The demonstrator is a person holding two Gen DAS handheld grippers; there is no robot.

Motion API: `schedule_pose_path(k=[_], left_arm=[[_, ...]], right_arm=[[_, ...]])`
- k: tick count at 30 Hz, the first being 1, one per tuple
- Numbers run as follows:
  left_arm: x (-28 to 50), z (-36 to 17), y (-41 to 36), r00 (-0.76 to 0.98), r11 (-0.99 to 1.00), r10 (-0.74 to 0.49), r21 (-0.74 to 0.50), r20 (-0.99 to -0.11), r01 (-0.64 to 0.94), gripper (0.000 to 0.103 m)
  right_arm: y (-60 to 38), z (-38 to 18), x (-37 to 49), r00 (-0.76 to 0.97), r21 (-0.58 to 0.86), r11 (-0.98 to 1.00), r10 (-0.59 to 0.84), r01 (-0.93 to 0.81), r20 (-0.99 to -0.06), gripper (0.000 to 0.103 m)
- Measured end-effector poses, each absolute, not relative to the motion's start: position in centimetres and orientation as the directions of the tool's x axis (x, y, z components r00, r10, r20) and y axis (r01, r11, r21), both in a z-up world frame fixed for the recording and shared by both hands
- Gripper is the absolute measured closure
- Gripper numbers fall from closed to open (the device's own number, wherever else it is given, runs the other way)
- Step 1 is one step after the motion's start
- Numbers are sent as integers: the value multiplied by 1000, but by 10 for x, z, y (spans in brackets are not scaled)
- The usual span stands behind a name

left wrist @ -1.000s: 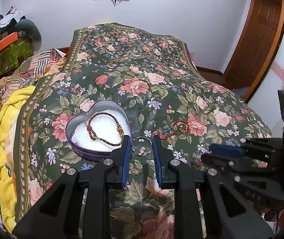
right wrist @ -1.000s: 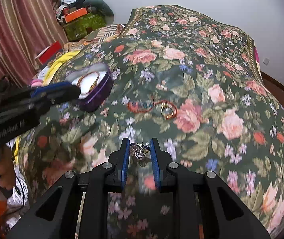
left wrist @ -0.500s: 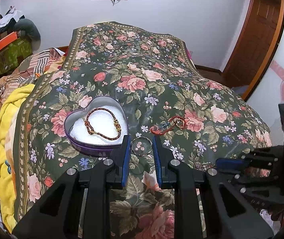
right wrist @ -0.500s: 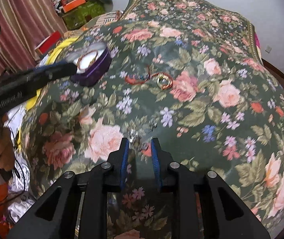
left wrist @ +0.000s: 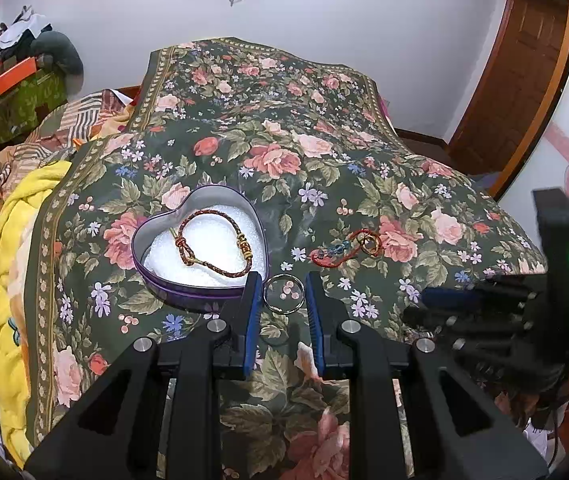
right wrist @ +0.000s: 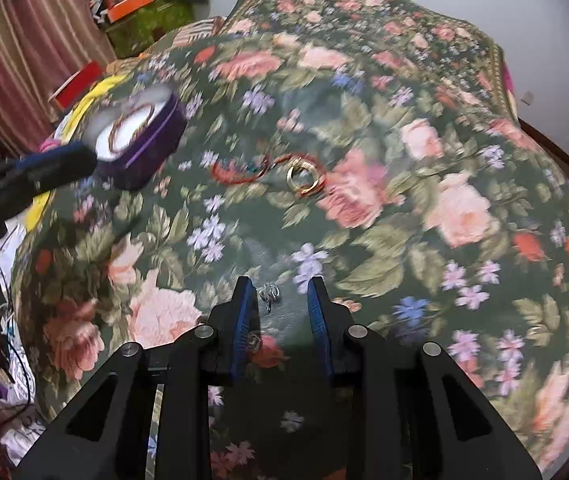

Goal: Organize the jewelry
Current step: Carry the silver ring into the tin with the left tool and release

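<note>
L wrist view: my left gripper (left wrist: 280, 300) has its jaws apart w/ the thin silver ring (left wrist: 283, 299) between the pads, not clearly pinched, just beside the purple heart-shaped tin (left wrist: 188, 298) that holds a braided red-gold bracelet (left wrist: 214, 243); I'd close gently, then lift over the rim. R wrist view: my right gripper (right wrist: 280, 306) is spread, holding nothing, w/ a small silver trinket (right wrist: 270, 292) on the floral bedspread (right wrist: 404, 208) near the left pad, and a gold ring on red cord (right wrist: 303, 176) further out.

The right wrist view is blurry, so the flowery blanket (right wrist: 364, 200) looks smeared. The tiny silver thing (right wrist: 269, 293) between the right gripper (right wrist: 280, 304) fingers is too small to tell. The left gripper (left wrist: 280, 300) finger hides part of the heart tin (left wrist: 200, 240) rim.
</note>
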State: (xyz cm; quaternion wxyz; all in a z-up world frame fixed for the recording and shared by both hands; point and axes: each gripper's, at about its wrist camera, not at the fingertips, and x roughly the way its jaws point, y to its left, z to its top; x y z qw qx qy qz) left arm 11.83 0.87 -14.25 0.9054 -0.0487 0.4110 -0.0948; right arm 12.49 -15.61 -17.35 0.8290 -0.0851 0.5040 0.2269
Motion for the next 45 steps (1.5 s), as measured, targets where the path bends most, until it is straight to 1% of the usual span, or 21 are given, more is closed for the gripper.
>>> schedule_pose_path(k=[1, 2, 3, 11, 19, 22, 26, 45], left_arm=[[119, -143, 8, 643, 977, -212, -167, -736, 131, 82], [120, -144, 8, 640, 977, -213, -168, -738, 131, 82], [121, -145, 7, 639, 977, -214, -168, -739, 132, 82], [119, -143, 4, 641, 977, -214, -162, -737, 139, 82], [112, -133, 2, 658, 977, -211, -155, -723, 144, 82], [109, -128, 2, 666, 977, -212, -153, -715, 147, 82], [104, -120, 4, 680, 978, -210, -149, -703, 147, 82], [98, -97, 37, 737, 989, -144, -119, -660, 87, 82]], right_arm=[[-155, -173, 124, 396, 80, 882, 288, -465, -872, 78], [-154, -173, 124, 396, 84, 881, 293, -466, -870, 82], [-154, -173, 124, 388, 100, 879, 305, -467, -870, 94], [-157, -165, 120, 400, 128, 878, 334, -462, -853, 94], [-171, -113, 115, 507, 130, 882, 375, -454, -776, 94], [-170, -95, 112, 540, 126, 878, 390, -461, -746, 96], [-168, -77, 109, 573, 119, 875, 404, -469, -713, 96], [-121, -39, 119, 599, 149, 823, 510, -548, -617, 96]])
